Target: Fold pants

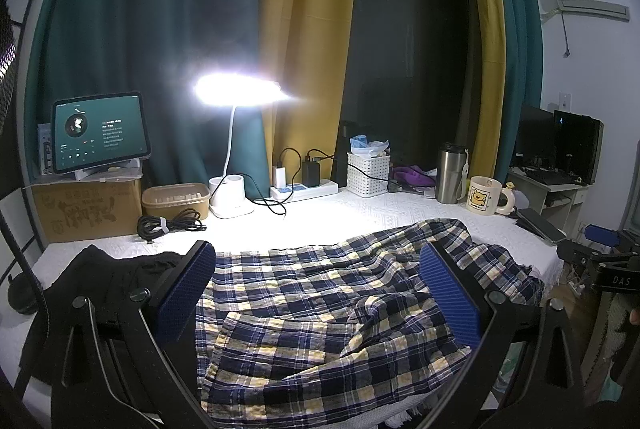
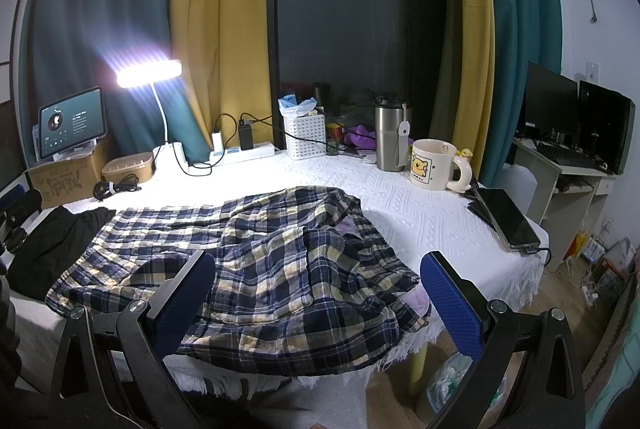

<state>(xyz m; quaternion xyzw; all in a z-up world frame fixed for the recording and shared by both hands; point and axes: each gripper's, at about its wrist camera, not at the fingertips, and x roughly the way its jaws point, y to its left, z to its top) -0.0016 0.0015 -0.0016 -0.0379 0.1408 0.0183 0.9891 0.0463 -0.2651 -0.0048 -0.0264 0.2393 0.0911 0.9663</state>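
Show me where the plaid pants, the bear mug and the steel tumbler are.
plaid pants [image 2: 256, 261], right wrist view, middle of the crumpled fabric.
bear mug [image 2: 434, 165], right wrist view, front wall beside the bear print.
steel tumbler [image 2: 390, 141], right wrist view, metal body.

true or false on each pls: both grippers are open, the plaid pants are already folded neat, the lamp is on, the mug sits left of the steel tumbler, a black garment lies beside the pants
1. Both grippers are open. True: the left gripper and right gripper stand wide apart and hold nothing.
2. The plaid pants are folded neat. False: they lie rumpled and spread on the table.
3. The lamp is on. True.
4. The mug sits left of the tumbler. False: it is to the tumbler's right.
5. A black garment lies beside the pants. True: at their left.
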